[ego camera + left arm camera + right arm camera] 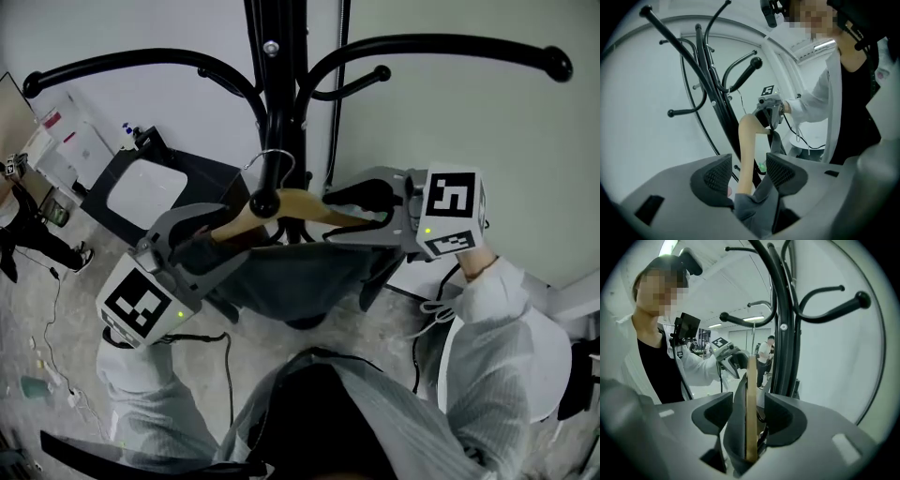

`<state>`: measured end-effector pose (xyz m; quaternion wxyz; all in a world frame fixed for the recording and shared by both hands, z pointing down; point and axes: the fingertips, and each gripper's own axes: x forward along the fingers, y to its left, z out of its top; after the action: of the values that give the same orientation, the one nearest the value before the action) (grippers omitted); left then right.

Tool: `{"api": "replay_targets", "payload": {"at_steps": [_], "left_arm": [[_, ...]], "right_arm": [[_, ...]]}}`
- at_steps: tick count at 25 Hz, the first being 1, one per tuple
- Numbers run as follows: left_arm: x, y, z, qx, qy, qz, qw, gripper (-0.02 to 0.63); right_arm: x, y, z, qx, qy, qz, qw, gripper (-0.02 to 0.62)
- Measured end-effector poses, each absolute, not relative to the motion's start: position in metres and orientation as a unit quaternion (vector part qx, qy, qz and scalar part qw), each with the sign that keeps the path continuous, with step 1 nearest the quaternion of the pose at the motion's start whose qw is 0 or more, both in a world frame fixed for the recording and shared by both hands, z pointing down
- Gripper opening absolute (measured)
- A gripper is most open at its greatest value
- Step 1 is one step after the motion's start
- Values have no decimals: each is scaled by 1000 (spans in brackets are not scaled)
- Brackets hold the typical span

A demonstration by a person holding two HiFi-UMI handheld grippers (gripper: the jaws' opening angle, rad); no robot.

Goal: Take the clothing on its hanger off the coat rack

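**Hanger w/ garment still hooked on coat rack; both grippers straddle it, nothing clamped.**

The left gripper (199, 234) has its jaws wide. The left gripper view shows one arm of the wooden hanger (749, 140) plus a fold of grey garment (761, 197) between the pads, w/ no squeeze visible. Centre: the wire hook (272, 159) sits over a short black peg (266, 187) of the coat rack (281, 56), w/ the cloth draped below the wood. The right gripper (361, 208) is also wide, w/ the other arm edge-on between its pads, cloth alongside, gaps both sides. Est. handling: wood stiff, light, smooth, so it may slip in the pads. Cloth soft and slack, and could slide off if tilted. Best hold prob. both wooden arms, pinched through the cloth and kept level, then lifted till the hook clears the peg.
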<state>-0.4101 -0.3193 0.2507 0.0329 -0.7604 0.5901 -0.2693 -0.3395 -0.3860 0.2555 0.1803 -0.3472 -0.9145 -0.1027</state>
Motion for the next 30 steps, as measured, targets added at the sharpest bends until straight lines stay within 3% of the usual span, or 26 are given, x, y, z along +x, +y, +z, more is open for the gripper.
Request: {"api": "replay_targets", "payload": {"at_steps": [4, 7, 8, 11, 20, 30], "left_arm": [[-423, -332, 272, -766, 568, -301, 21, 212], [-417, -330, 293, -791, 521, -320, -5, 209], [-415, -330, 296, -797, 512, -322, -10, 193], [-418, -333, 297, -804, 502, -319, -16, 46], [-412, -327, 298, -823, 469, -316, -44, 38], [-361, -325, 239, -833, 450, -320, 27, 38]], "right_arm": [[-353, -380, 278, -370, -894, -112, 228, 178], [-358, -380, 287, -375, -889, -115, 236, 107], [-358, -380, 289, -374, -889, -117, 236, 93], [-357, -381, 291, -380, -887, -119, 236, 35], [-352, -375, 290, -367, -892, -121, 234, 31], [-305, -369, 238, -346, -899, -161, 213, 31]]}}
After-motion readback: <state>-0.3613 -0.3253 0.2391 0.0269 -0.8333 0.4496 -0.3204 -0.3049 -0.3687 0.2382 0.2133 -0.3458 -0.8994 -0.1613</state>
